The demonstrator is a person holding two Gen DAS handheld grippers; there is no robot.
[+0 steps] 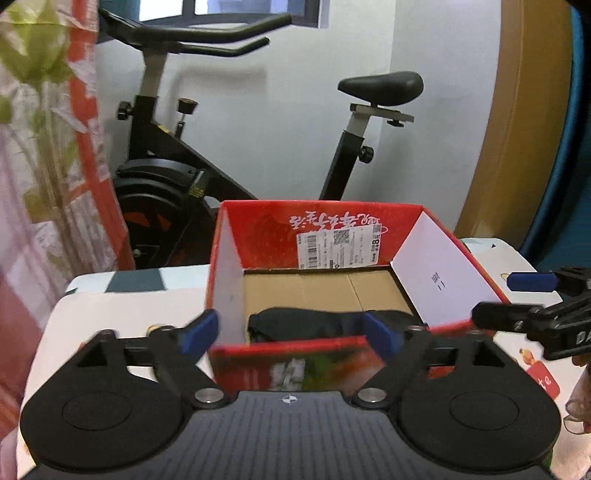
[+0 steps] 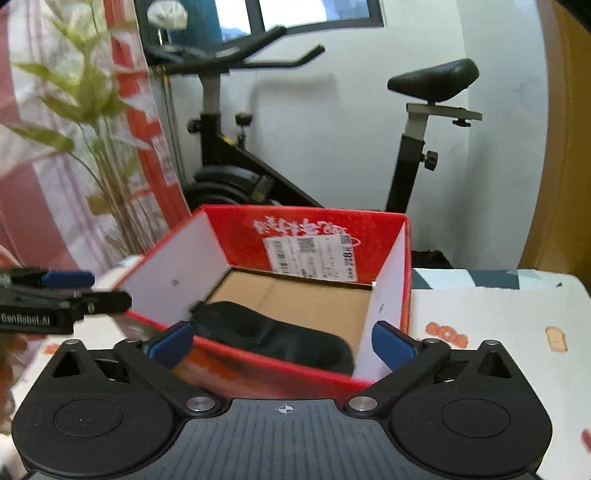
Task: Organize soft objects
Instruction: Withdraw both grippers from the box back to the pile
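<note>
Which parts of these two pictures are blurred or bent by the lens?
Left wrist view: near wall of the red box smeared, far label sharper. Right wrist view: shipping label and plant soft; walls curve at both pictures' edges.

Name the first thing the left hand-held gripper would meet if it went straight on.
Probably the box's near wall, between its open fingers; the black cloth lies just beyond. Depth is unclear.

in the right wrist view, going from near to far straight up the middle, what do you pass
Near wall of the red cardboard box → black fabric item lying inside → bare cardboard floor → shipping label on the far wall → exercise bike → window.
</note>
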